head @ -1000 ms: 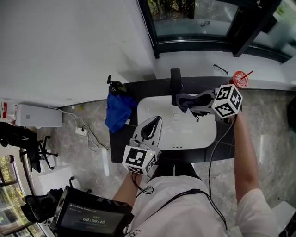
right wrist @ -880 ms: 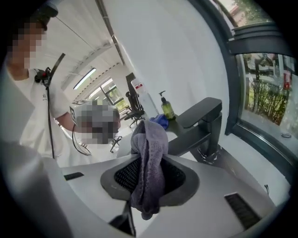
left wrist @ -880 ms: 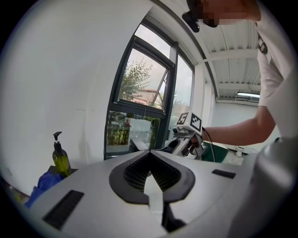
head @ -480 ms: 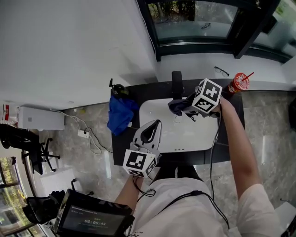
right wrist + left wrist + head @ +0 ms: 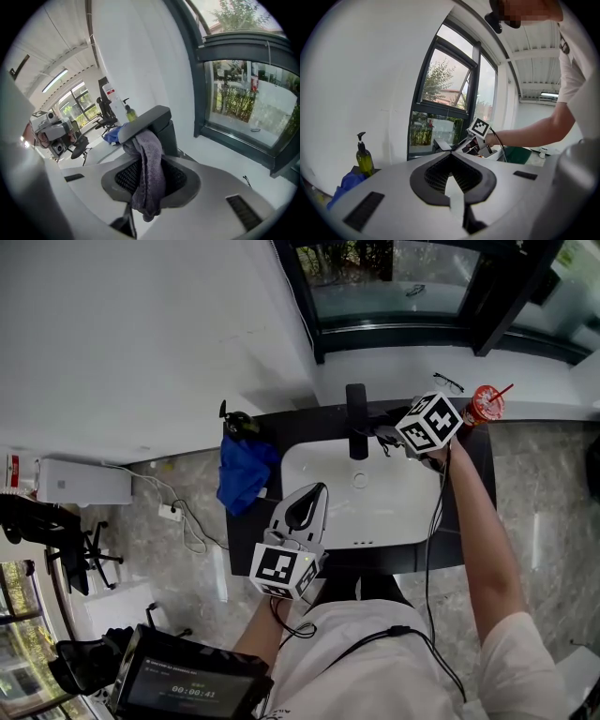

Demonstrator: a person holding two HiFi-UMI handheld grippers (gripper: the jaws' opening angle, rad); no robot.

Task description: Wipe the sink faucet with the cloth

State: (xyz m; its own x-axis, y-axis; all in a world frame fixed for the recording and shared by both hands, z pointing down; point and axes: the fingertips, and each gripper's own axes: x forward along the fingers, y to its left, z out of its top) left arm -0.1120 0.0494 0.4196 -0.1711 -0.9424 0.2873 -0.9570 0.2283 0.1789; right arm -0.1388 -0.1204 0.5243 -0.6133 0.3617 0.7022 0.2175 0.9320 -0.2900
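- The cloth point(image 5: 149, 178), grey-purple, is clamped between the jaws of the right tool point(image 5: 382, 435). It hangs in a long fold from between the pads, and its bunched top lies against the end of the faucet spout.
- The faucet point(image 5: 157, 117) stands directly ahead of that tool's tips, at the far rim of the white sink point(image 5: 375, 512).
- The left tool point(image 5: 314, 488) has its jaws brought together with nothing between them. It is held over the sink's near left edge, well apart from the right tool.
- A green soap bottle point(image 5: 364, 160) and a blue bundle point(image 5: 242, 470) sit on the dark tabletop point(image 5: 244, 538), ahead and to the left of the left tool.
- A red cup point(image 5: 486, 401) with a straw stands near the right tool, on its right.
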